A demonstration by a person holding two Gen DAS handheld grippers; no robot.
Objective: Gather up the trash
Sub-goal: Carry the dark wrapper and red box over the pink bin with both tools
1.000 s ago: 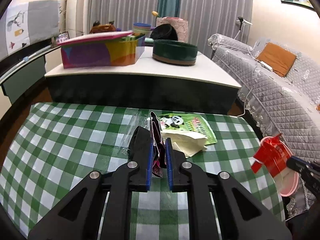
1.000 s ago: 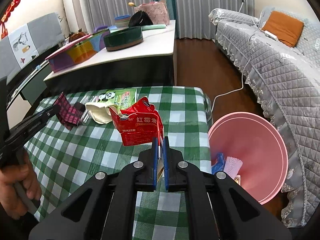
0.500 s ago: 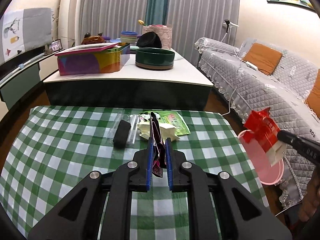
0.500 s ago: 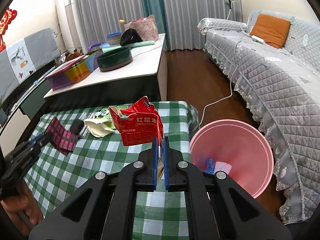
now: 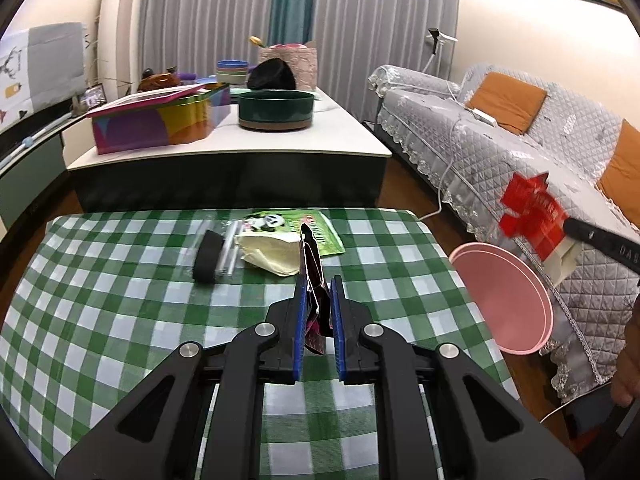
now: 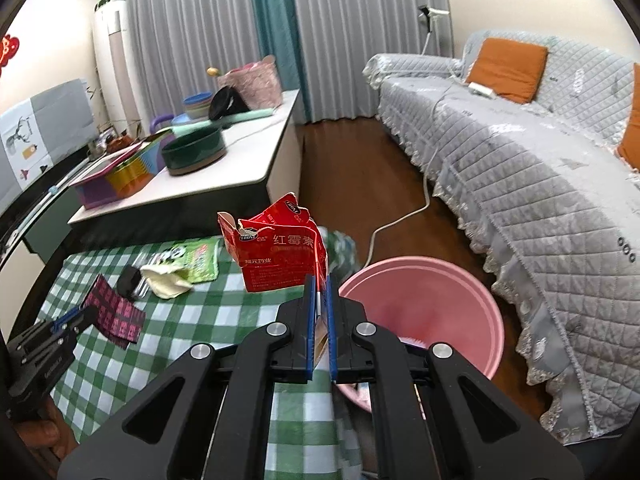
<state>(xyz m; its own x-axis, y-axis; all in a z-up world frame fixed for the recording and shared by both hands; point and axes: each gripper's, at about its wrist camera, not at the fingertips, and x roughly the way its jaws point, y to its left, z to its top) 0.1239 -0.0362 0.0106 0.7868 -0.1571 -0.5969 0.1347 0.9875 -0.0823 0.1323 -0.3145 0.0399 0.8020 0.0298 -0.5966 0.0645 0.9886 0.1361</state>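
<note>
The left gripper (image 5: 317, 312) has its blue-padded jaws pinched on a flat dark wrapper with a magenta check pattern (image 5: 311, 276), held edge-up above the table (image 5: 120, 320); the right gripper (image 6: 319, 312) has its jaws closed narrowly on the torn edge of a crumpled red cardboard carton with white Chinese lettering (image 6: 276, 252), held in the air beside the table's right edge and just left of the round pink plastic bin (image 6: 424, 312) that stands on the wooden floor (image 6: 360, 184). The table wears a green-and-white checked cloth, and on its far part lie a green snack packet with a panda print (image 5: 296, 228), a crumpled cream paper tissue (image 5: 272, 254) touching it, and a black cap on a clear plastic sleeve (image 5: 208, 256) just beside the tissue. Behind stands a white-topped counter (image 5: 340, 136) bearing a multicoloured tin box (image 5: 160, 124) and a dark green round dish (image 5: 276, 110), with grey curtains (image 5: 360, 20) beyond and a grey quilted sofa (image 6: 540, 168) with orange cushions at the right. Compared with half a second ago, the carton sits higher and nearer the bin's opening in the right view, and the left gripper has drawn farther back from the packet and tissue. The carton is creased, its top flaps ripped open.
</note>
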